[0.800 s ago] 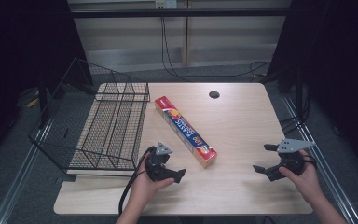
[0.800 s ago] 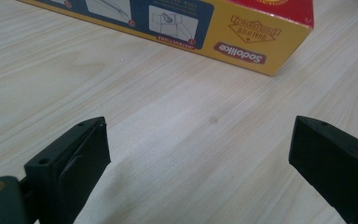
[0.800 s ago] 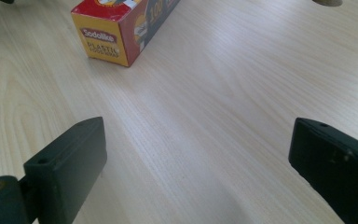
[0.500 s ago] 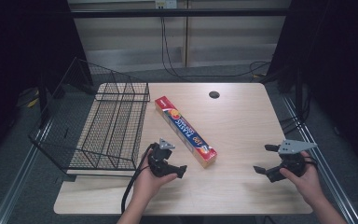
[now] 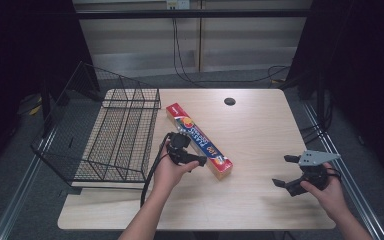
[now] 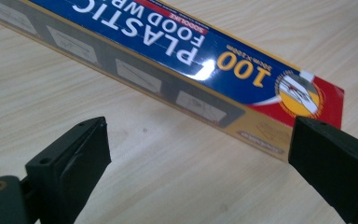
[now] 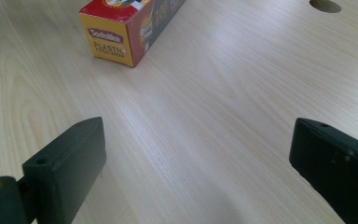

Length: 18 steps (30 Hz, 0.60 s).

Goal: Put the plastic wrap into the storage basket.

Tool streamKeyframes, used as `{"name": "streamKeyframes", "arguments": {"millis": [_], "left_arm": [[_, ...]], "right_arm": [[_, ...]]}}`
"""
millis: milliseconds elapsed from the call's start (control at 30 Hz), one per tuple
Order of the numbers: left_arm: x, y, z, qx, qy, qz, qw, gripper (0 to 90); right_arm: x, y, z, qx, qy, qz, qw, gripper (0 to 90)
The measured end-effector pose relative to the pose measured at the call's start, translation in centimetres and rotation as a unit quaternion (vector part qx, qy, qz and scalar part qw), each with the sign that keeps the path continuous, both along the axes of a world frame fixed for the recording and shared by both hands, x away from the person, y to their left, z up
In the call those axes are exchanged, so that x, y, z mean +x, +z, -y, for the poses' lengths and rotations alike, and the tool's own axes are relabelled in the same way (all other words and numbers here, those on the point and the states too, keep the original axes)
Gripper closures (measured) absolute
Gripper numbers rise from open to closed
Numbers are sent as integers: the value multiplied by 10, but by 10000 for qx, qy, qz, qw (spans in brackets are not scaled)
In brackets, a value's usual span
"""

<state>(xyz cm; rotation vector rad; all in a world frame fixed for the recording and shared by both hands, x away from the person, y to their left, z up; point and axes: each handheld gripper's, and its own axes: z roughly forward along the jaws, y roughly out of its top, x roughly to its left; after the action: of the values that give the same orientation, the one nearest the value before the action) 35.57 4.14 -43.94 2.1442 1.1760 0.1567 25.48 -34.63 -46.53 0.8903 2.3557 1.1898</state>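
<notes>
A long box of plastic food wrap [image 5: 198,140], blue and red with yellow sides, lies diagonally on the wooden table [image 5: 260,130]. My left gripper [image 5: 189,150] sits at the box's left side, near its middle, jaws open. In the left gripper view the box [image 6: 191,60] runs across just beyond the open left gripper [image 6: 198,154], with bare table between the jaws. My right gripper [image 5: 281,170] stands open over the table's right front, well apart from the box. In the right gripper view, the box's end [image 7: 121,28] lies far ahead of the right gripper [image 7: 198,158].
A black wire basket [image 5: 115,135] stands along the table's left side, close to the left hand. A round cable hole [image 5: 229,101] sits near the far edge. Bare wood lies between the box and the right gripper.
My left gripper has moved away from the front edge and up to the side of the box. The right gripper has stayed about where it was.
</notes>
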Motion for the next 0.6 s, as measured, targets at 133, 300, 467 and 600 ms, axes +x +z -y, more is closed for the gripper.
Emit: {"name": "streamKeyframes", "arguments": {"millis": [133,300,467,600], "left_arm": [[17,3,4,25,222,-54,9997,49],[32,3,9,-4,448,-99,9989,48],[43,6,17,51,505,-146,9986,48],[52,8,22,65,529,-226,9983,48]], "right_arm": [[0,1,-2,-5,16,22,10000,34],[0,1,-2,12,33,39,10000,33],[1,1,-2,-1,41,50,10000,33],[1,1,-2,-3,45,58,10000,33]]}}
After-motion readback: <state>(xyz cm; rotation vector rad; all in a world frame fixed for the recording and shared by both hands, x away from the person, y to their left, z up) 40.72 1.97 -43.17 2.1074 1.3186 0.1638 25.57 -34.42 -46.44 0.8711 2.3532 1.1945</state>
